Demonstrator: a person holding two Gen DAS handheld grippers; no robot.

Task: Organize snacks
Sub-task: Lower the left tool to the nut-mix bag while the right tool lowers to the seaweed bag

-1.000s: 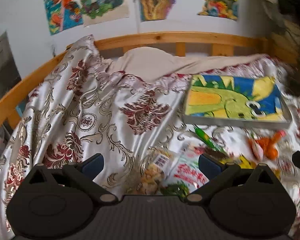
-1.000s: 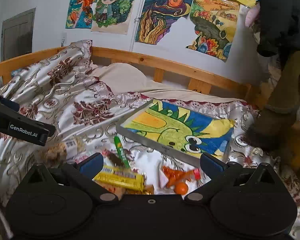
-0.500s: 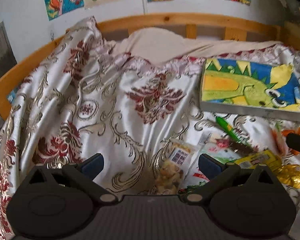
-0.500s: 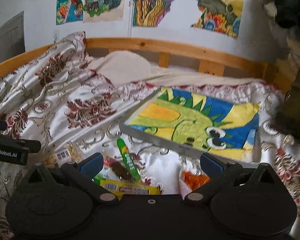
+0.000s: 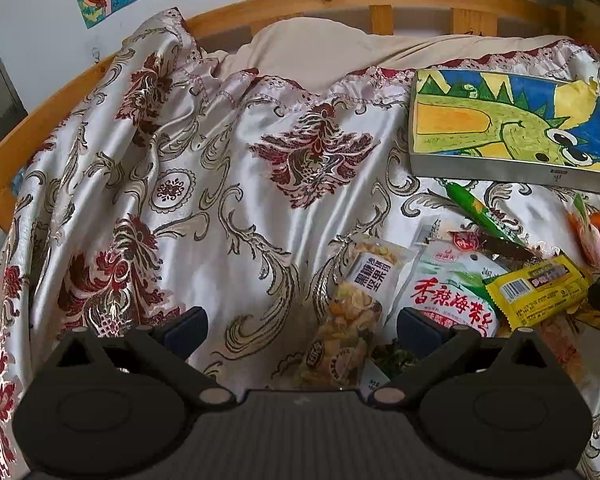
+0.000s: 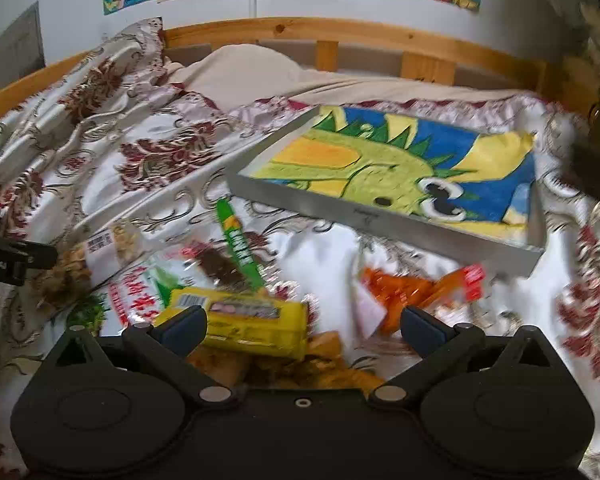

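Observation:
Several snack packets lie in a heap on the bedspread. In the left wrist view my left gripper (image 5: 302, 326) is open and empty, low over a clear nut-mix bag (image 5: 354, 312), with a white seaweed packet (image 5: 452, 292) and a yellow bar (image 5: 538, 290) to its right. In the right wrist view my right gripper (image 6: 304, 326) is open and empty, just above the yellow bar (image 6: 248, 320), with an orange packet (image 6: 412, 290) and a green stick (image 6: 238, 246) ahead. A grey tray (image 6: 380, 216) with a dinosaur drawing lies beyond the heap.
A satin floral bedspread (image 5: 220, 184) covers the bed, with a beige pillow (image 5: 324, 48) and a wooden headboard (image 6: 340, 32) behind. Posters hang on the wall. A dark object (image 6: 596, 176) stands at the right edge. The left gripper's body (image 6: 4, 258) shows at far left.
Both grippers have dropped lower and moved forward toward the snack heap; the packets now look larger and closer. Both stay open and empty.

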